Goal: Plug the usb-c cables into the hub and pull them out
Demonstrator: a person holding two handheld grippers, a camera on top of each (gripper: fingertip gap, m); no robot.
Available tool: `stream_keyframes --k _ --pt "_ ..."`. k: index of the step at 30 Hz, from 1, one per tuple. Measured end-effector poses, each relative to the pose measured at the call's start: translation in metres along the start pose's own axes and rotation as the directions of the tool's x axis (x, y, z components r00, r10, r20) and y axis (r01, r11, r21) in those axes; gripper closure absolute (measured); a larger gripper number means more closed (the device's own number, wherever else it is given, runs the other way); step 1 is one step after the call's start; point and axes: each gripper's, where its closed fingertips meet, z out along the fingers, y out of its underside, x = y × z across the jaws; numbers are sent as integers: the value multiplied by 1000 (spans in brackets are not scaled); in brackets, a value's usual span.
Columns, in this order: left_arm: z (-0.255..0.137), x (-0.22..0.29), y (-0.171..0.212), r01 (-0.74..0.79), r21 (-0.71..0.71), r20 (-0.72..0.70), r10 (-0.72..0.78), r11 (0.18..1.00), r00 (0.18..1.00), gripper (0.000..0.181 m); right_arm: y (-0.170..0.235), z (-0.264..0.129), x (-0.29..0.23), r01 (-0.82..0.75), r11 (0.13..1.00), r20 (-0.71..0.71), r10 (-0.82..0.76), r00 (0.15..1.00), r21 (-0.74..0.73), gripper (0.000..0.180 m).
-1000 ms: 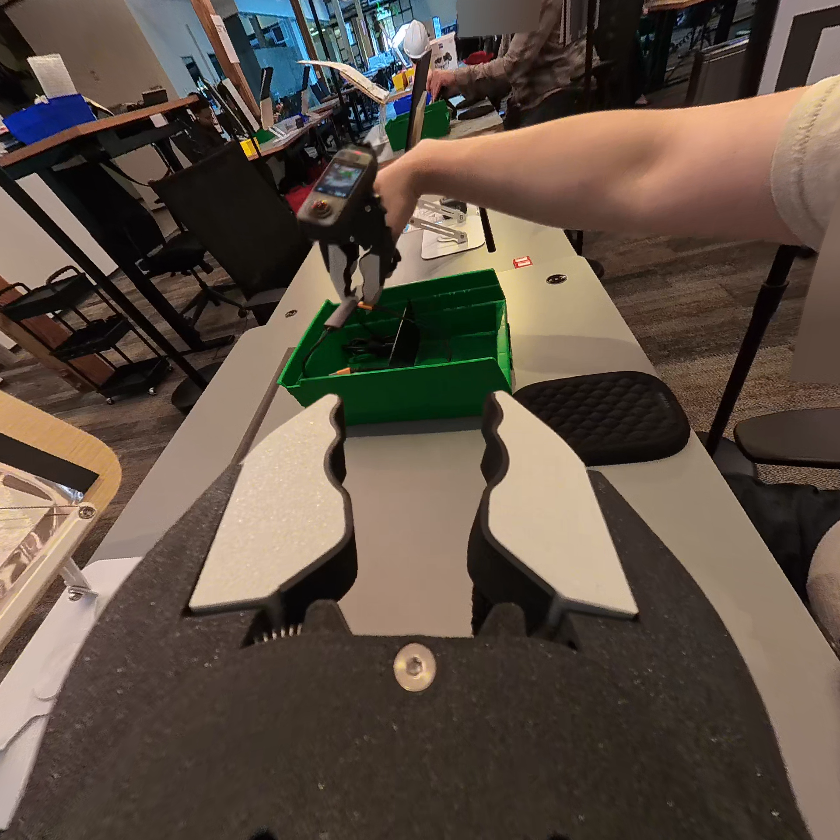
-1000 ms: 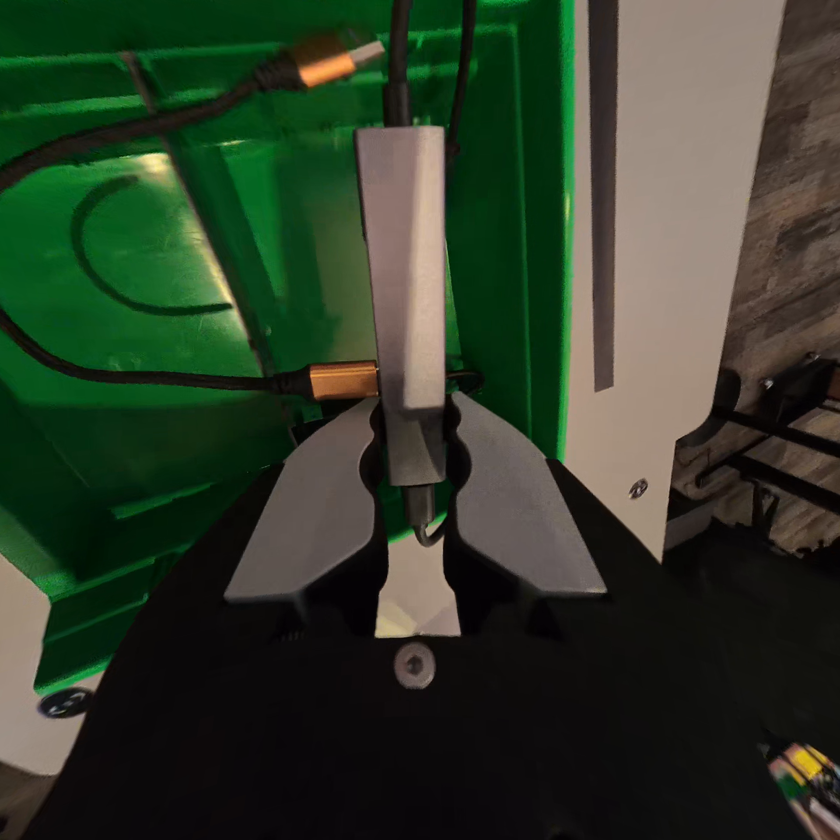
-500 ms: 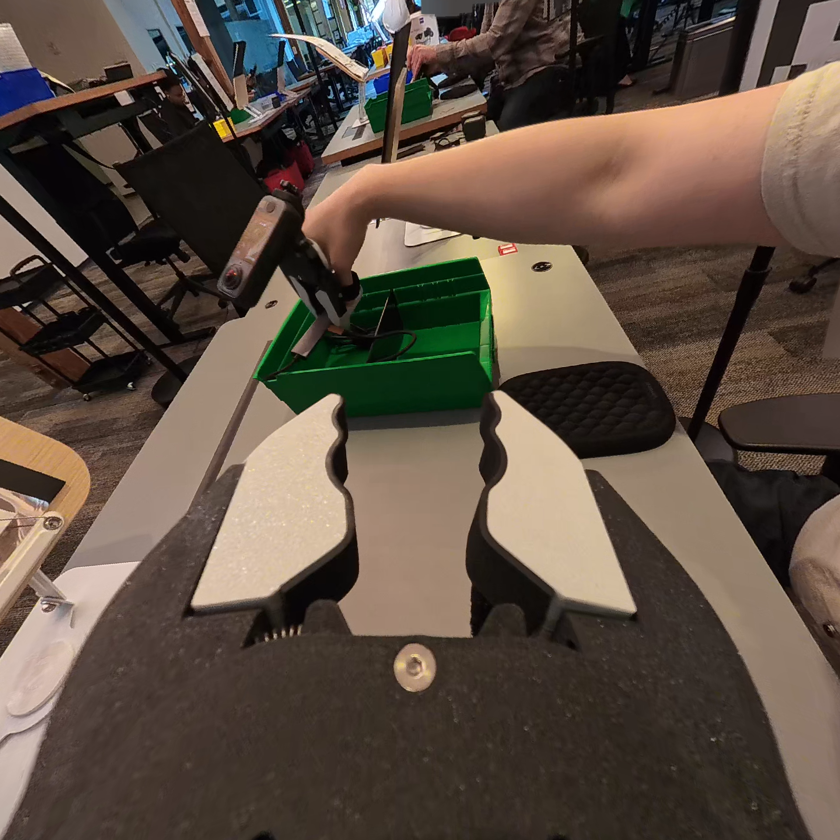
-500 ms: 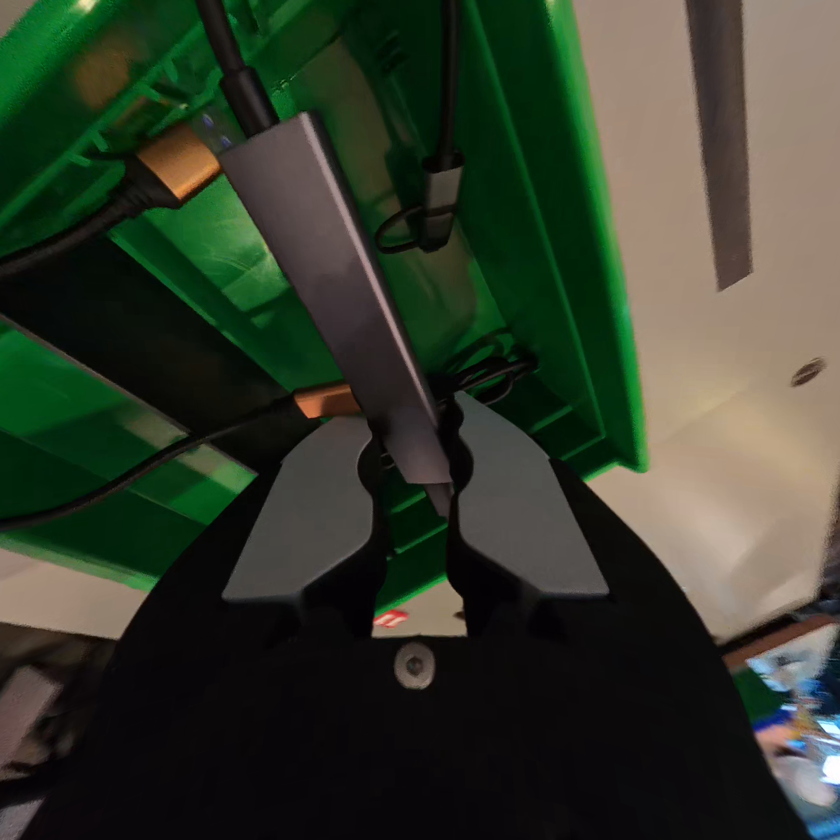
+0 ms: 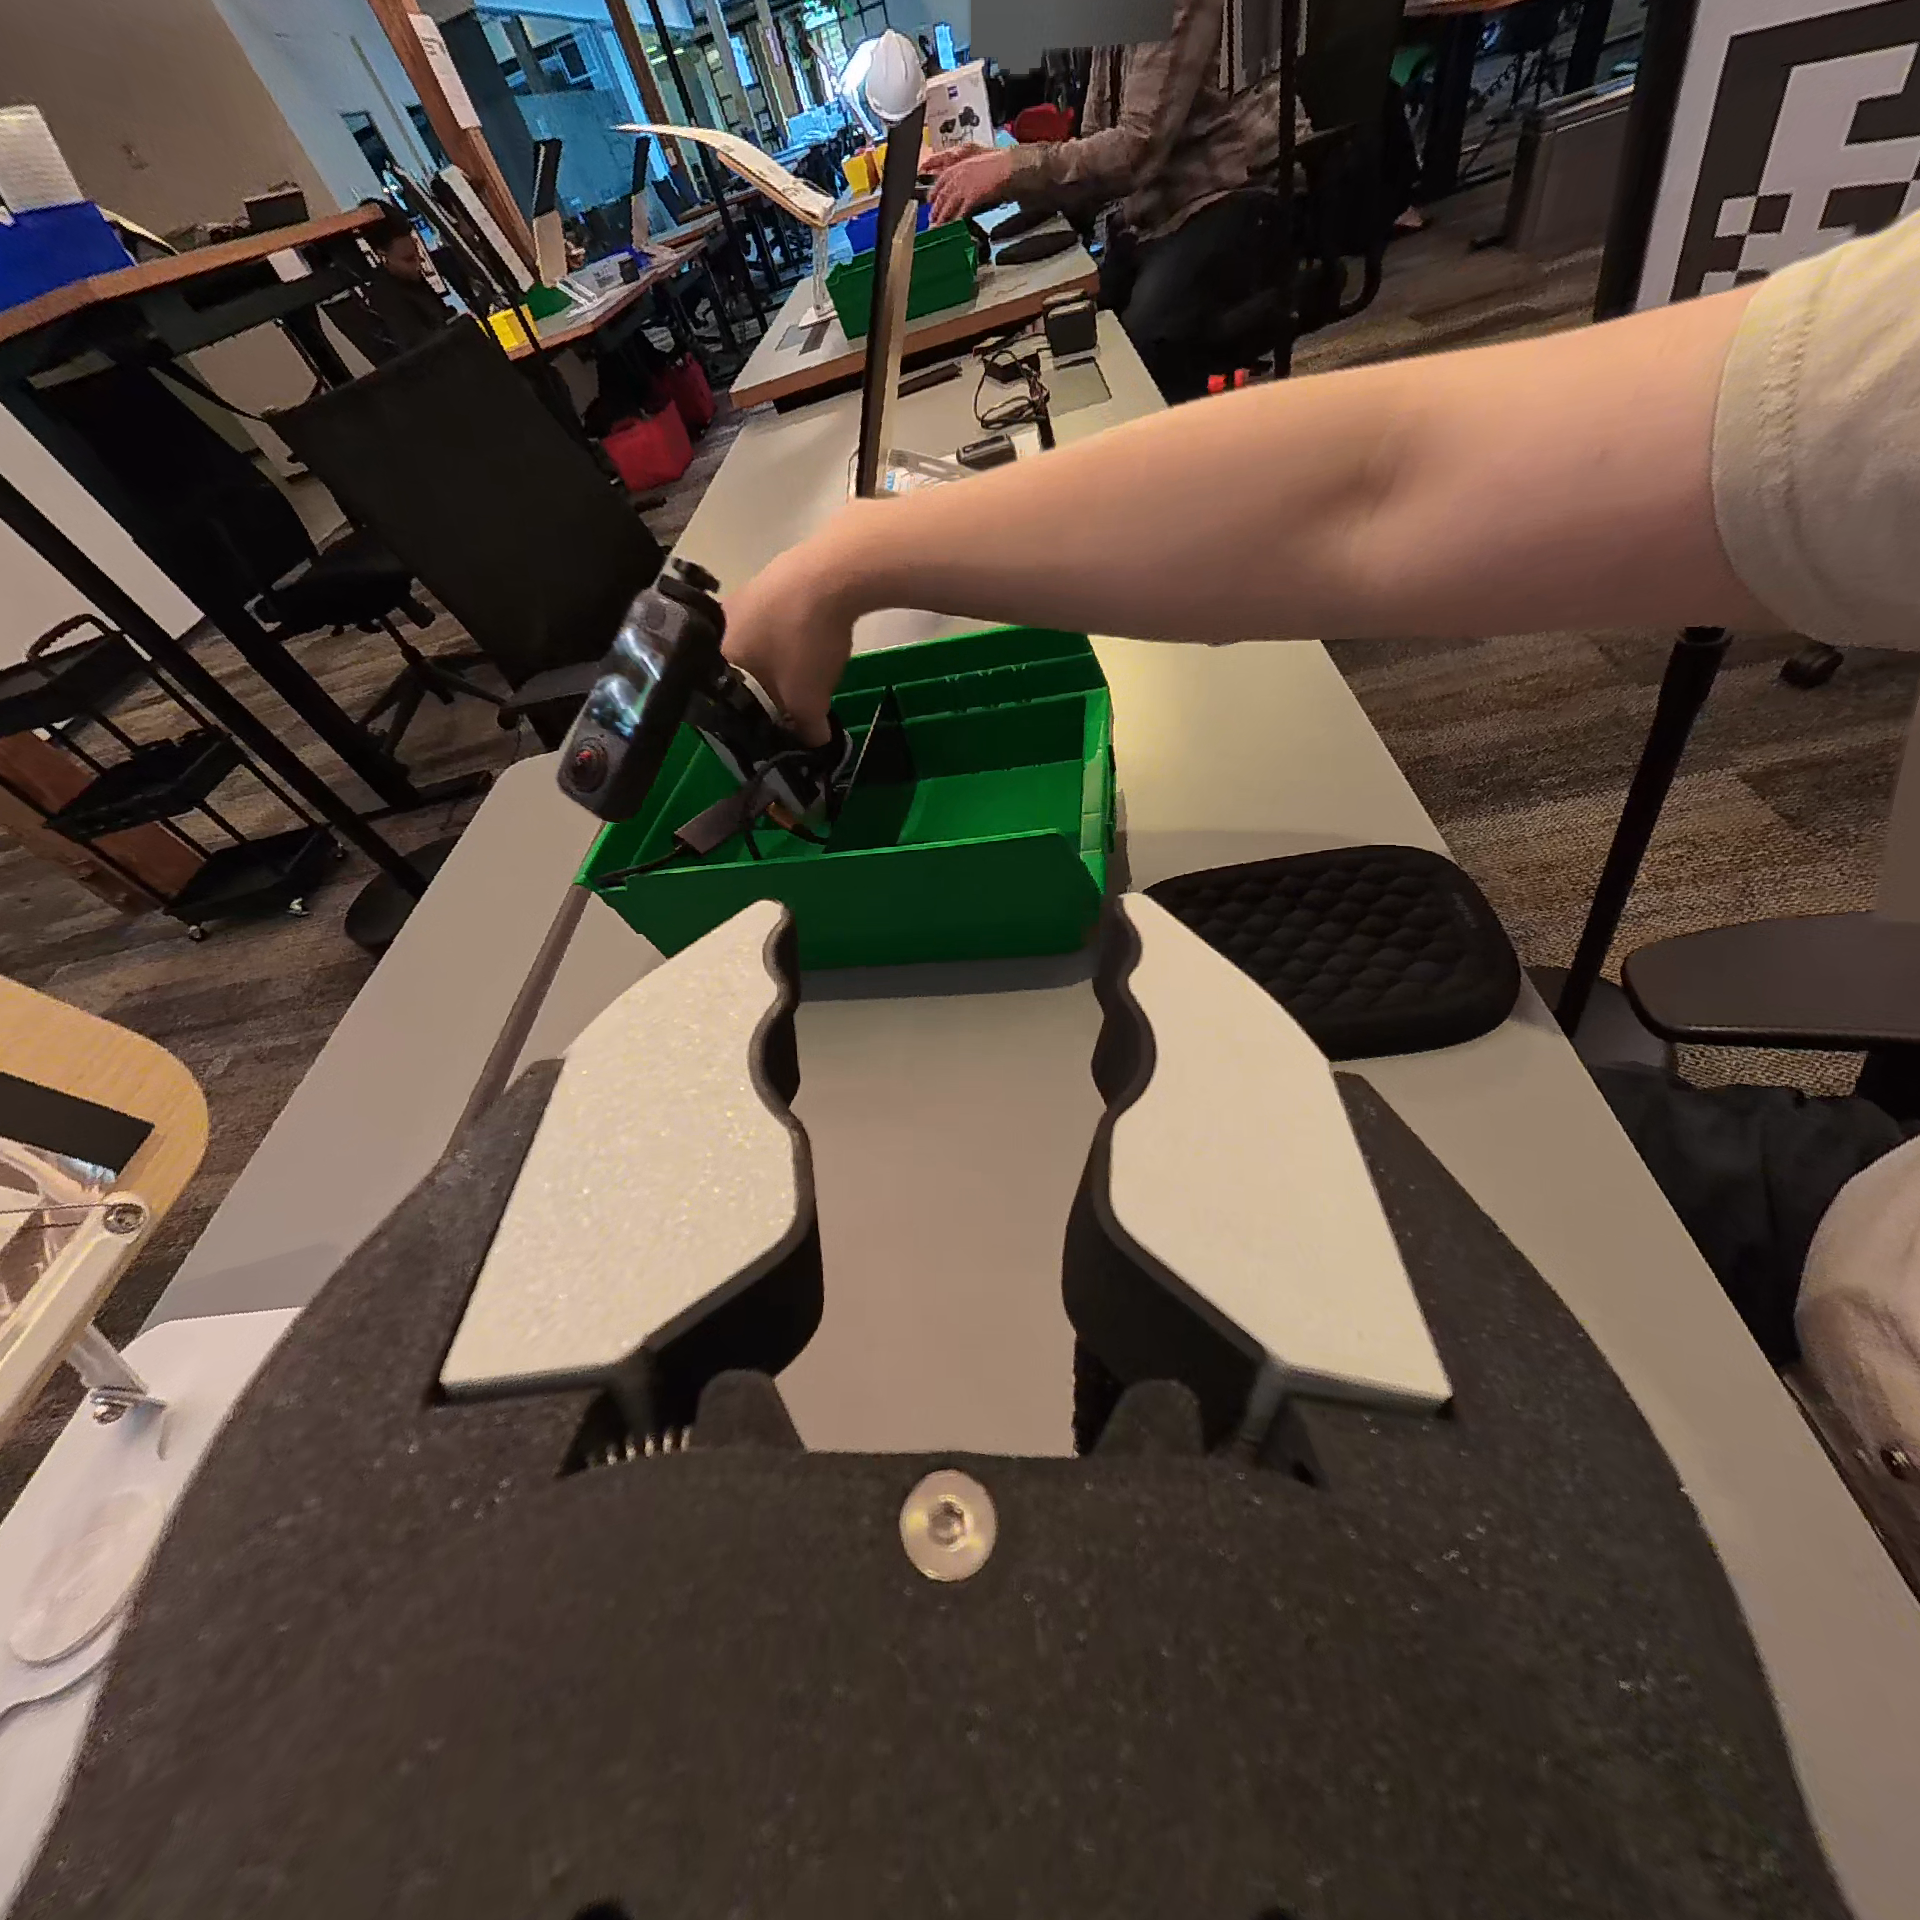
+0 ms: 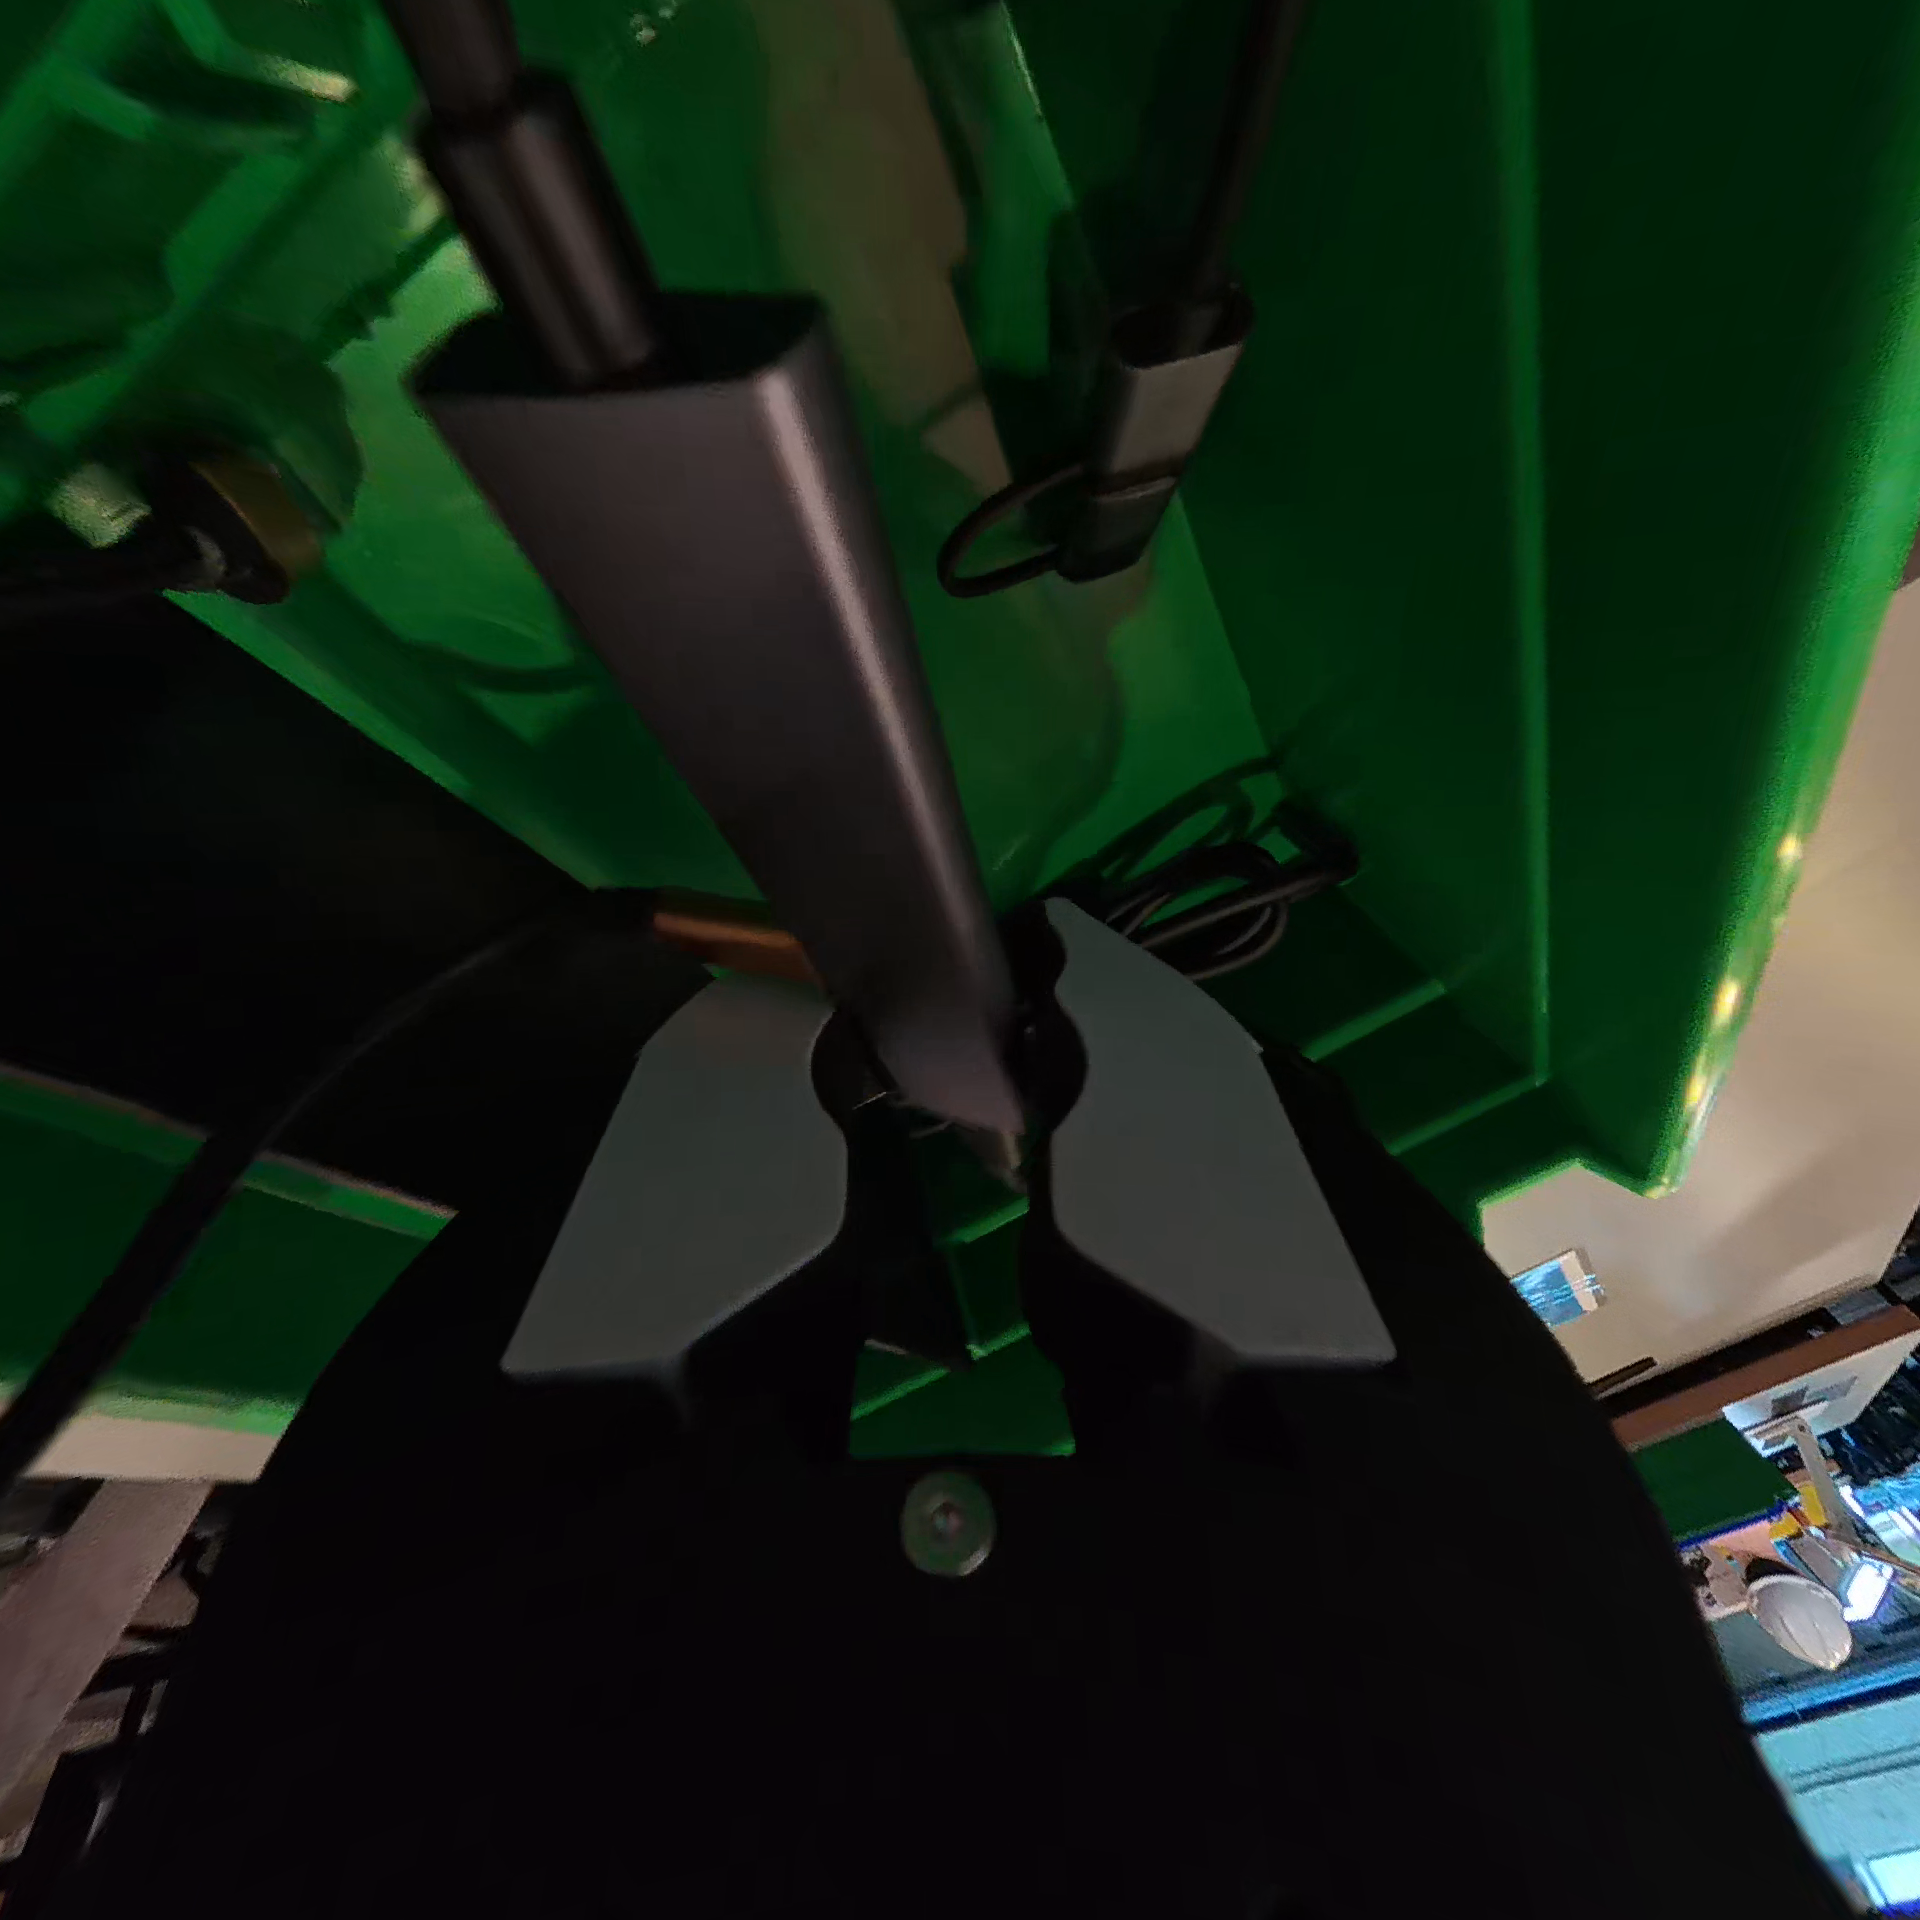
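My right gripper [image 6: 940, 997] is shut on the near end of a long grey hub [image 6: 717, 644] and holds it low inside the green bin [image 6: 1662, 520], tilted. A black cable [image 6: 520, 187] leaves the hub's far end. A cable with a gold plug [image 6: 727, 940] meets the hub's left side by my fingers. Another gold plug [image 6: 249, 509] lies loose at the left. A grey plug with a black loop [image 6: 1132, 457] lies on the bin floor. In the left wrist view my right gripper [image 5: 769, 790] reaches into the bin [image 5: 935, 904]. My left gripper [image 5: 945, 1049] is open and empty above the table [image 5: 935, 1143].
A black quilted pad [image 5: 1340, 935] lies right of the bin. A black divider [image 5: 873, 769] stands inside the bin. Black chairs stand on both sides of the table. A wooden board with a metal clip [image 5: 73, 1195] sits at the left. A person works at a far desk [image 5: 1039, 270]. Spacing between my two grippers at the tips: around 45 cm.
My right gripper has lowered the hub deeper into the bin's left compartment and tilted it over. My left gripper has stayed open and drifted only slightly.
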Motion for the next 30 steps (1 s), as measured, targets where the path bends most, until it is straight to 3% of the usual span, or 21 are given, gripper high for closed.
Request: stream_keyframes --k 5,9,20,25,30 --pt "-8 -3 -5 8 23 9 -8 1000 1000 127 2 12 -5 -78 996 27 77 997 38 150" --pt "-17 -6 -8 9 40 23 -10 999 1000 126 -2 0 3 -129 982 16 128 992 141 137" --pt "-43 -17 -13 25 74 68 -30 997 997 124 14 -44 5 -3 971 -74 21 997 240 119" --pt "-60 -31 -12 35 72 151 -45 997 988 121 12 -104 20 32 908 -275 93 957 419 107" --pt "-86 -65 -8 78 65 363 -96 995 927 125 24 -182 22 -52 806 -451 382 807 590 92"
